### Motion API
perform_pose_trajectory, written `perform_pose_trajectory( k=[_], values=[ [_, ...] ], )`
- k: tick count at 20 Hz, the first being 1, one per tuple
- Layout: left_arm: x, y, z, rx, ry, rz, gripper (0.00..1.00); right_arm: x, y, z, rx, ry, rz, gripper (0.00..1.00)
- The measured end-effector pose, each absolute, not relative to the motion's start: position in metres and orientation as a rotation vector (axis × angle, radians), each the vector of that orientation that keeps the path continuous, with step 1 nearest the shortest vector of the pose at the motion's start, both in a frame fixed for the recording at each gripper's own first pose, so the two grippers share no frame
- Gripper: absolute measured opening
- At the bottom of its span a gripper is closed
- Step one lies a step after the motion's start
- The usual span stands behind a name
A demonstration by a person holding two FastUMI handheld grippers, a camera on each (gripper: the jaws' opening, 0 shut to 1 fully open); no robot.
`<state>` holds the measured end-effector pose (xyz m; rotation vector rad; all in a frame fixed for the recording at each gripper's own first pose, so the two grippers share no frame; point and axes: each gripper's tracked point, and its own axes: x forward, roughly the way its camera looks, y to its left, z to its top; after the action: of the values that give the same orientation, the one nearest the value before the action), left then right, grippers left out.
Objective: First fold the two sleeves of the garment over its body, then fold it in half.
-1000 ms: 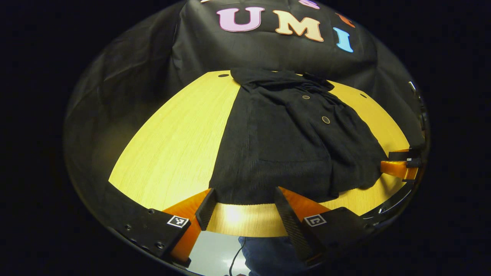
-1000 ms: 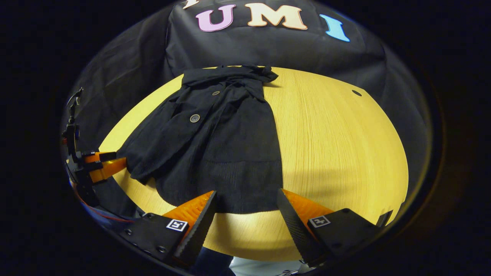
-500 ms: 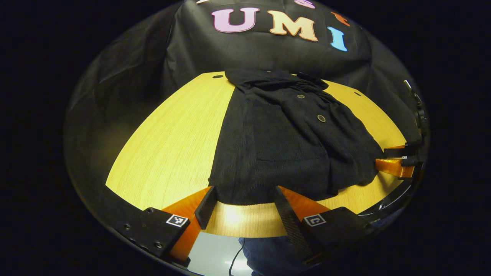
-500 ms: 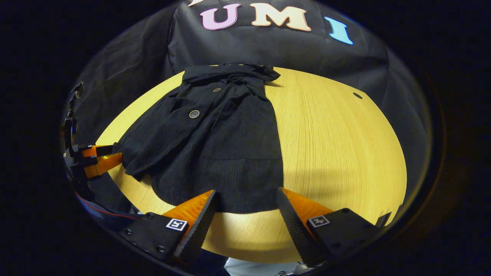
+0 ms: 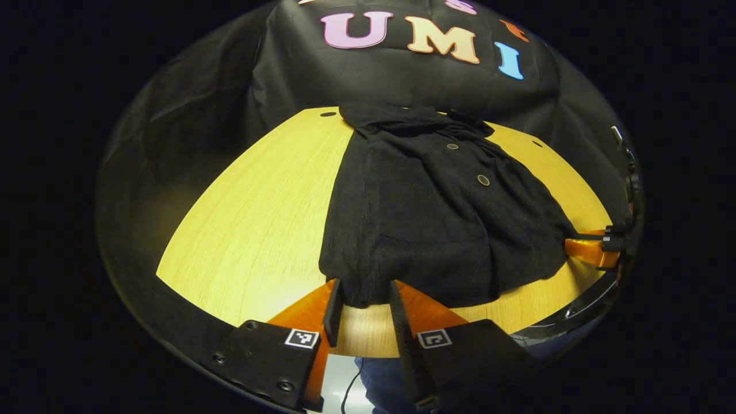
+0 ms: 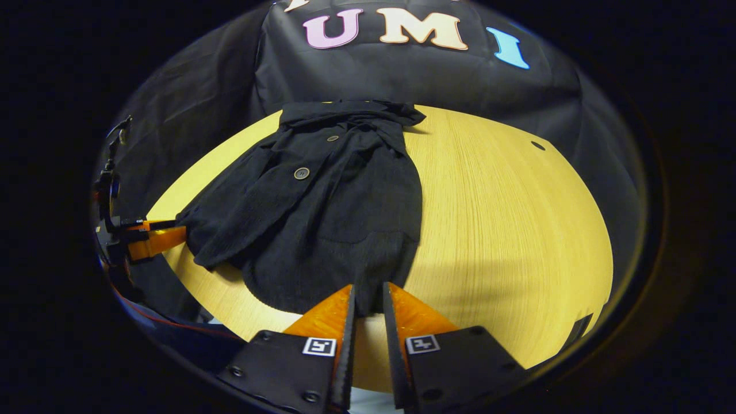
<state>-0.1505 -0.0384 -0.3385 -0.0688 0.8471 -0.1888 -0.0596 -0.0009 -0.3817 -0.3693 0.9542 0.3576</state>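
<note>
A black buttoned garment (image 5: 437, 218) lies lengthwise on the round yellow table (image 5: 259, 218), collar at the far edge, with folded layers lying over its body. My left gripper (image 5: 364, 302) is shut on the near hem at one corner, with cloth bunched between its fingers. In the right gripper view the same garment (image 6: 322, 213) runs away from my right gripper (image 6: 368, 302), which is shut on the hem's other corner. Each gripper also appears in the other's view: the right gripper (image 5: 589, 244) at the garment's right edge, the left gripper (image 6: 155, 236) at its left edge.
Bare tabletop (image 6: 506, 218) spreads to the right of the garment in the right gripper view and to its left in the left gripper view. The table's near rim (image 5: 368, 345) lies just under my fingers. Black booth cloth (image 5: 402, 80) hangs behind the far edge.
Both grippers have gone from wide open to shut on the near hem. The hem has bunched inward between the fingers.
</note>
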Motion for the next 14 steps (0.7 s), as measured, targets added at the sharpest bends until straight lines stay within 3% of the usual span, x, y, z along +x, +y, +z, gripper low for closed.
perform_pose_trajectory(
  k=[2, 4, 5, 6, 11, 14],
  values=[
    [-0.151, -0.037, -0.338, -0.072, 0.845, -0.183, 0.41, -0.061, 0.000, -0.382, -0.372, 0.952, 0.357, 0.24],
    [-0.151, -0.038, -0.339, -0.080, 0.843, -0.185, 0.19, -0.064, 0.003, -0.383, -0.351, 0.967, 0.364, 0.18],
    [-0.151, -0.039, -0.338, -0.081, 0.841, -0.189, 0.19, -0.064, 0.002, -0.382, -0.343, 0.962, 0.359, 0.12],
    [-0.151, -0.040, -0.338, -0.078, 0.844, -0.196, 0.10, -0.064, 0.004, -0.381, -0.340, 0.963, 0.349, 0.07],
    [-0.152, -0.041, -0.337, -0.098, 0.849, -0.205, 0.00, -0.070, 0.010, -0.383, -0.352, 0.973, 0.401, 0.04],
    [-0.151, -0.041, -0.336, -0.094, 0.851, -0.205, 0.00, -0.072, 0.011, -0.383, -0.322, 0.989, 0.425, 0.03]
  ],
)
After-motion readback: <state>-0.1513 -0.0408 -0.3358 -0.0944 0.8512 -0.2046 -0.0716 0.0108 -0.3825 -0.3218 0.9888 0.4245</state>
